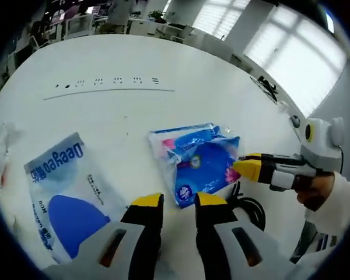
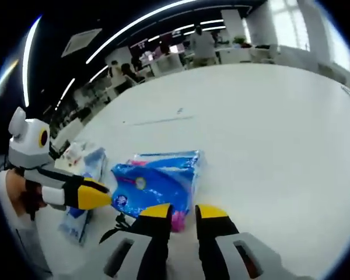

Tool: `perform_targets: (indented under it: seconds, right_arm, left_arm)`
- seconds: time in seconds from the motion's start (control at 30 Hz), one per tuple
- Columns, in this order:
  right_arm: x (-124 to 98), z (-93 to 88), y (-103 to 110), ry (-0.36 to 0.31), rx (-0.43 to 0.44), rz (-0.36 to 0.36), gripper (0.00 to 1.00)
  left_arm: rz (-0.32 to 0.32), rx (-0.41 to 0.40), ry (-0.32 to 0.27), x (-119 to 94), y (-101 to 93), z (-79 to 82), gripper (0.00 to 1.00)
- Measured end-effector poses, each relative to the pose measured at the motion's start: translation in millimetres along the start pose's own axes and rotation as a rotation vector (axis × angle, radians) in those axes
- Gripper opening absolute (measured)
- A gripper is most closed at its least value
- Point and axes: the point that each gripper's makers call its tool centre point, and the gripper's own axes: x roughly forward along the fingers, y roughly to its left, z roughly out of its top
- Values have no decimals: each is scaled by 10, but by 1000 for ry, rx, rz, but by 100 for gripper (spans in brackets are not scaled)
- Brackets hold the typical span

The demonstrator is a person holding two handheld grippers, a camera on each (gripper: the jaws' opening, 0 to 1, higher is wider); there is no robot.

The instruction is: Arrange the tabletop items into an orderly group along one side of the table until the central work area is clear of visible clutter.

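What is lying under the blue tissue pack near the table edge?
Under the blue tissue pack is bare white table. A black cable loops out beside its near edge; whether it runs beneath is hidden by the pack.

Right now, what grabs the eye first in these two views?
The bright blue tissue pack on the white table, with both yellow-tipped grippers closing in: the right gripper at its edge, the left gripper just short of it. Beside it lies a pale Deeyeo bag.
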Motion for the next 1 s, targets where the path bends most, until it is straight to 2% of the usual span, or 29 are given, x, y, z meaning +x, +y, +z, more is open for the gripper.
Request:
perform_targets:
  seconds: [0.1, 0.2, 0.43, 0.6, 0.63, 0.7, 0.8, 0.93, 1.0]
  right_arm:
    - [-67, 44, -11, -25, -18, -17, 28]
    - [-217, 122, 60, -61, -23, 3, 31]
    - [-584, 310, 266, -160, -42, 62, 40]
    - [-913, 344, 460, -177, 6, 127, 51]
    - [-935, 353, 483, -174, 0, 137, 54]
    - [-1008, 378, 525, -139, -72, 146, 59]
    - [-1134, 574, 576, -160, -96, 161, 64]
    - [-1296, 881, 687, -198, -118, 208, 77]
    - [-1354, 1036, 739, -222, -149, 232, 74]
  left_arm:
    - [-11, 3, -20, -92, -34, 38, 31]
    - [-14, 23, -52, -239, -86, 62, 35]
    - [-20, 37, -107, -624, -160, -45, 44]
    - [-10, 45, -148, -967, -226, -141, 49]
    - [-11, 45, -154, -1017, -233, -151, 51]
    - [-16, 58, -163, -1129, -248, -163, 53]
    - [-6, 86, -166, -1247, -213, -161, 57]
    - [-8, 63, -195, -1424, -114, -51, 60]
    - [3, 68, -200, -1505, -74, 6, 60]
